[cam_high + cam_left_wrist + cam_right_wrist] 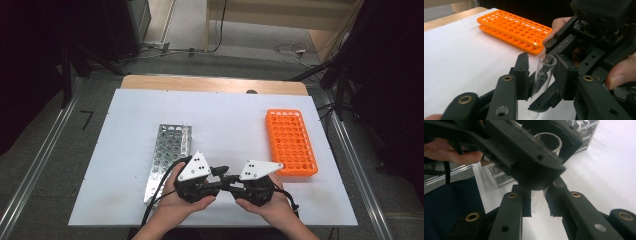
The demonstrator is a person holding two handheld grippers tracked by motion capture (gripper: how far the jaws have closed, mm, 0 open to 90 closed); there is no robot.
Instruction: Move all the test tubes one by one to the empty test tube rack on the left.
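I hold a clear glass test tube [543, 75] between both grippers near the front middle of the white board. My left gripper [542, 72] is shut on its upper part, just below the open rim. My right gripper [537, 202] has its pads closed on the tube's [537, 203] lower part, with the rounded bottom just past them. In the high view the left gripper [218, 174] and right gripper [234, 181] meet tip to tip, each in a hand. The tube is hidden there by the jaws.
A perforated metal tube rack [169, 155] lies to the left of the grippers, holding tubes at its far end [584, 135]. An orange plastic rack [291, 142] sits to the right. The white board [225, 115] covers the table.
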